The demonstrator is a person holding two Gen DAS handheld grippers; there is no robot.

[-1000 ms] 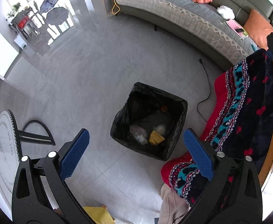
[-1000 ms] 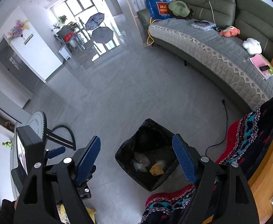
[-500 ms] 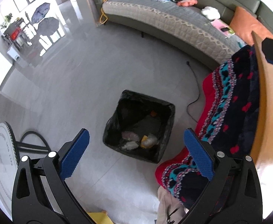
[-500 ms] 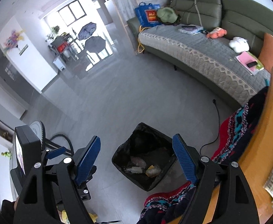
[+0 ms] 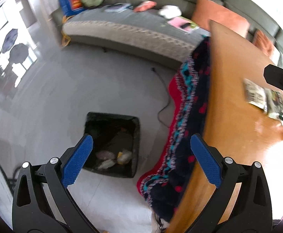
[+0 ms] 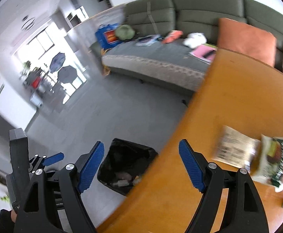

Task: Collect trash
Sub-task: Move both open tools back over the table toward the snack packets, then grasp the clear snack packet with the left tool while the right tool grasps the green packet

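- My orange-brown wooden table (image 6: 228, 104) carries a pale printed snack wrapper (image 6: 235, 149) and, just beside it, a green-and-white printed food packet (image 6: 275, 163).
- A dark knitted blanket with red and teal patterns (image 5: 188, 116) hangs over the table's edge.
- My grey tiled floor (image 5: 83, 81) bears a square bin lined with a black plastic bag (image 5: 112, 143).

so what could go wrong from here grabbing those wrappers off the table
1. The wrappers overlap and lie flat on the wooden table, so the open right gripper might pinch only one or slide over them.
2. The trash bin sits on the floor beside the patterned blanket; a carried wrapper could drop onto the blanket instead.
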